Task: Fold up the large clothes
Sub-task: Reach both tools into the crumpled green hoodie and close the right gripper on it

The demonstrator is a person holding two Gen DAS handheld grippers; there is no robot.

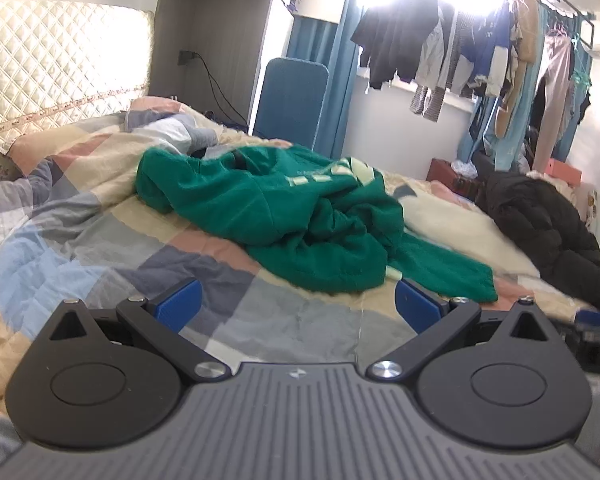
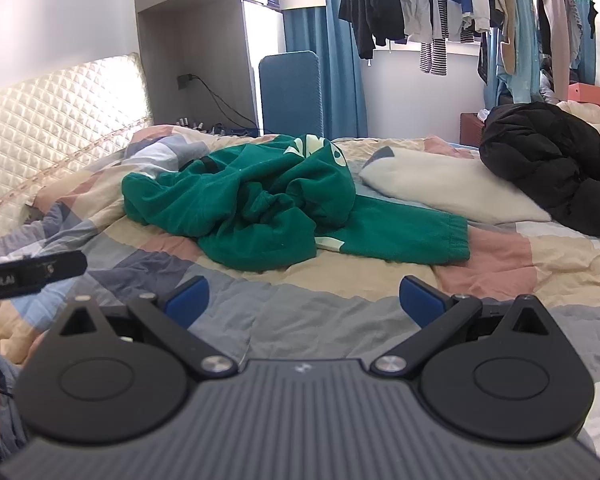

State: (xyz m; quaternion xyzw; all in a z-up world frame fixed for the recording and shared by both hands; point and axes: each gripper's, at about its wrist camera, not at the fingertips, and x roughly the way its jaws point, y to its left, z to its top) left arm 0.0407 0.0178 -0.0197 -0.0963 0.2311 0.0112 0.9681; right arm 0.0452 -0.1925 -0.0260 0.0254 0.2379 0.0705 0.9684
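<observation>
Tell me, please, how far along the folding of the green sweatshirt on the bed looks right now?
Nothing looks folded yet: the green sweatshirt lies crumpled on the patchwork quilt, one sleeve stretched out. Nothing is in hand; the left gripper and right gripper are open and empty, short of it. Spreading it flat and folding remain.

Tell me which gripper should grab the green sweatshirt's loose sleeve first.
Right, probably. The sleeve of the green sweatshirt stretches toward the right gripper, whose open jaws face its cuff. The left gripper, also open, faces the bunched body.
</observation>
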